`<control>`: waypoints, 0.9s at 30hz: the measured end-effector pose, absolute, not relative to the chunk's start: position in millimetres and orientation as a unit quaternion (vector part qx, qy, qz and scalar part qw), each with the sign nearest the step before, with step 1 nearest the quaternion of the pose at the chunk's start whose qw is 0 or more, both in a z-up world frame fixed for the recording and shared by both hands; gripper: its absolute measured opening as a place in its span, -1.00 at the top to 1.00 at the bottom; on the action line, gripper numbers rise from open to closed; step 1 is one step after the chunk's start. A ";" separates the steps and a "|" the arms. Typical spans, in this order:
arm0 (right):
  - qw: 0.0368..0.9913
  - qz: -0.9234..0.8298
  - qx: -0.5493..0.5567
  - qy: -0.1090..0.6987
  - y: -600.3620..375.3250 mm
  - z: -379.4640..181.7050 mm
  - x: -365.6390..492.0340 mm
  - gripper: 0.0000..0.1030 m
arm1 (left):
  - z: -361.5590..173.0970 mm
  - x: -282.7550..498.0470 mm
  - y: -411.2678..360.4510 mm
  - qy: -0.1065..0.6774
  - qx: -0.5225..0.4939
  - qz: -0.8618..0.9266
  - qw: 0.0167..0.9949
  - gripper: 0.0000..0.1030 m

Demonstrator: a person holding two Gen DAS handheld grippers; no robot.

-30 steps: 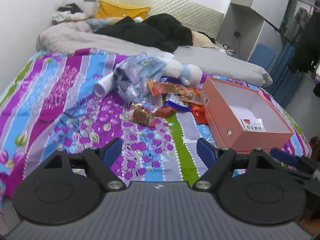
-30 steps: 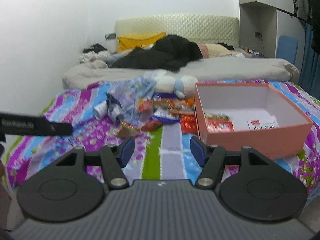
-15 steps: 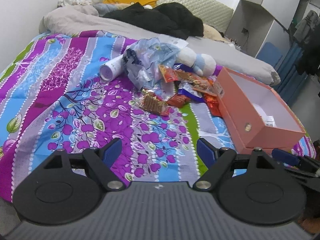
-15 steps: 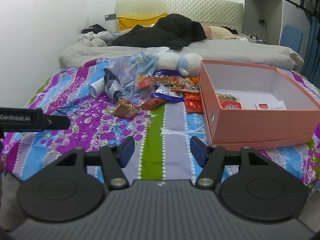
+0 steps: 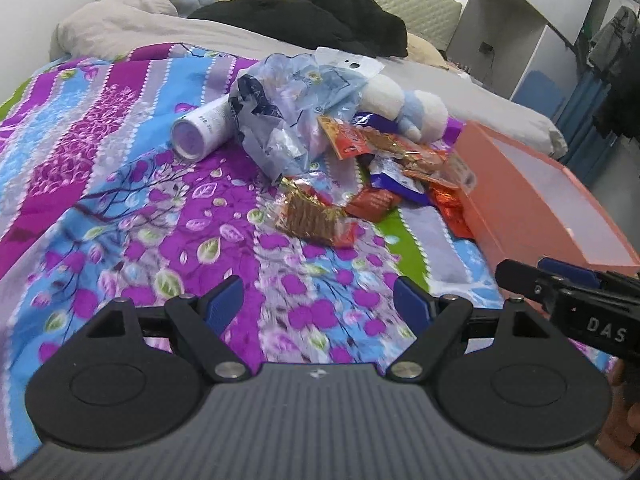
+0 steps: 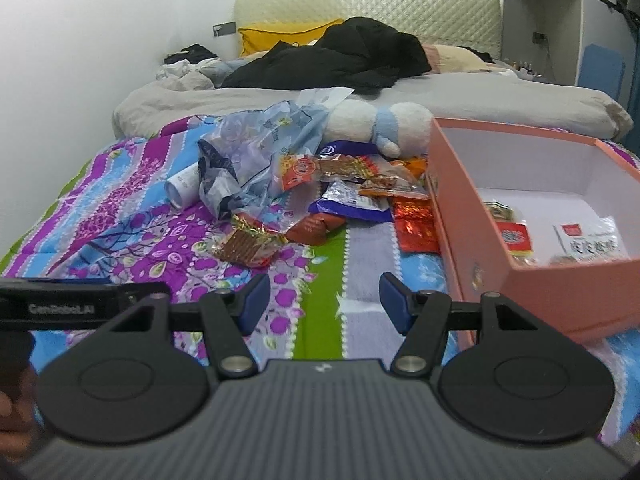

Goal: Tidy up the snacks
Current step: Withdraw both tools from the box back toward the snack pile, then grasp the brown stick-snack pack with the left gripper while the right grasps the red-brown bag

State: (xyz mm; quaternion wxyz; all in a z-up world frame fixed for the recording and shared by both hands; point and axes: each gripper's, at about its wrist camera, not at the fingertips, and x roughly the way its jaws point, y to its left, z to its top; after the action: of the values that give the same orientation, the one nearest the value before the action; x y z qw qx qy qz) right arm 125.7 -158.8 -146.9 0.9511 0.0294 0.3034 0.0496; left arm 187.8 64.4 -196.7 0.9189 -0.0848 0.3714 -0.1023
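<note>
Three or so snack packets (image 6: 516,236) were logged inside the open salmon-pink cardboard box (image 6: 472,216); a heap of foil-wrapped snacks (image 6: 360,192) was left beside it on the floral bedspread (image 5: 120,200). Both hand-held grippers, left (image 5: 318,300) and right (image 6: 322,300), were held apart, empty.

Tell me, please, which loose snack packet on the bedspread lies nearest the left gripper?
The gold-edged brown packet, lying alone at the pile's front edge, ahead of the open left gripper; the other packets sit farther back, toward the pink box.
</note>
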 end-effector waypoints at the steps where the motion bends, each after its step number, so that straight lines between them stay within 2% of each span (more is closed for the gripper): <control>1: 0.951 0.049 0.031 0.305 -158.4 -148.9 131.1 -0.22 | -201.3 197.4 63.7 0.373 -0.082 -0.098 0.919 -0.65; 12: 0.940 0.050 0.065 0.333 -160.0 -178.4 203.6 -0.22 | -233.0 267.8 53.2 0.382 -0.075 -0.130 0.912 -0.72; 15: 0.937 0.047 0.070 0.340 -160.7 -185.9 222.0 -0.20 | -241.2 283.0 49.8 0.383 -0.066 -0.118 0.914 -0.79; 27: 0.915 0.063 0.134 0.376 -166.0 -215.8 293.8 -0.20 | -268.0 323.2 41.8 0.383 -0.033 -0.162 0.909 -0.78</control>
State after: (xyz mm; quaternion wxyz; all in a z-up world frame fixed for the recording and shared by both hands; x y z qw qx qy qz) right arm 293.8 -166.0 -215.8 0.9149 0.1341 0.3755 0.0634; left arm 323.2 41.8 -268.0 0.9087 -0.0326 0.3834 -0.1617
